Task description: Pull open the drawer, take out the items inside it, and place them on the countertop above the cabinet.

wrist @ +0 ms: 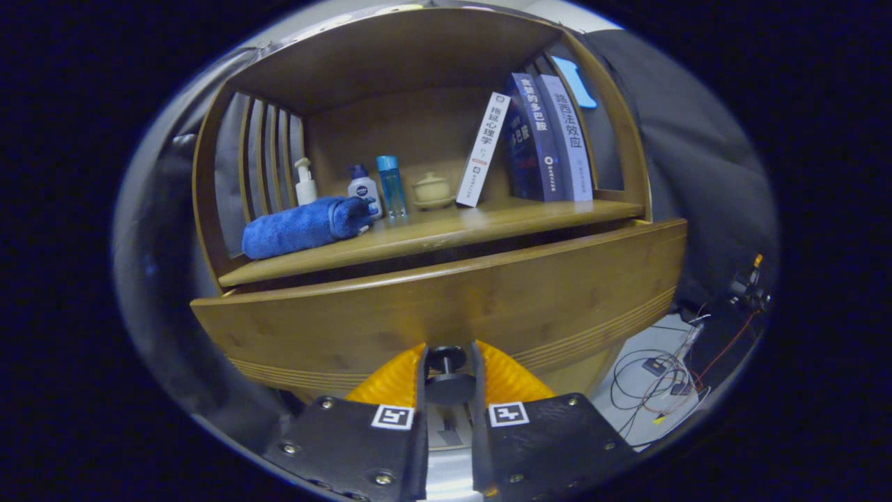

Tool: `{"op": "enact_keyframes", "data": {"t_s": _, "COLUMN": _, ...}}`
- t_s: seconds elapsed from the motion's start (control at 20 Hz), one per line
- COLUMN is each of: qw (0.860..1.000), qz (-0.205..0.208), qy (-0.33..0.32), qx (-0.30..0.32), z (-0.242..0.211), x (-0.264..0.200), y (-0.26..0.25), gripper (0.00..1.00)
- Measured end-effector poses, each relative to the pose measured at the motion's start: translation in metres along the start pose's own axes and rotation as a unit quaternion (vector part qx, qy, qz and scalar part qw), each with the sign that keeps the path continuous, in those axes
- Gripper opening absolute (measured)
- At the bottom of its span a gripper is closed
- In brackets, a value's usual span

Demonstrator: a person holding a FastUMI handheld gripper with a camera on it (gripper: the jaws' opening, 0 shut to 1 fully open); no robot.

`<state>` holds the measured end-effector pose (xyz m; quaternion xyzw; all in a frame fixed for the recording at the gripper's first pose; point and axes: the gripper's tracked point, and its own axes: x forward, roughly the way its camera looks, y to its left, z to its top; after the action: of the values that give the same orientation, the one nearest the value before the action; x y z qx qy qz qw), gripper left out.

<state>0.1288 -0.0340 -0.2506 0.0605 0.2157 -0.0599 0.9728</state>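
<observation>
Gripper (448, 362) clamped on the small dark round drawer knob (447, 361); brown wooden drawer front (446, 300) stands slightly out. Rolled blue towel (303, 226) lies on the wooden counter (488, 223).

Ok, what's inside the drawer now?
Can't tell: the drawer is barely open, its front hiding the inside. The tool is closed on the knob.
</observation>
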Motion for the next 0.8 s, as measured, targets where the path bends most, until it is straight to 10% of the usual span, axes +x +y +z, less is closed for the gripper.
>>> {"op": "enact_keyframes", "data": {"t_s": 0.8, "qw": 0.998, "qz": -0.038, "qy": -0.049, "qx": 0.023, "z": -0.002, "x": -0.104, "y": -0.036, "gripper": 0.17}}
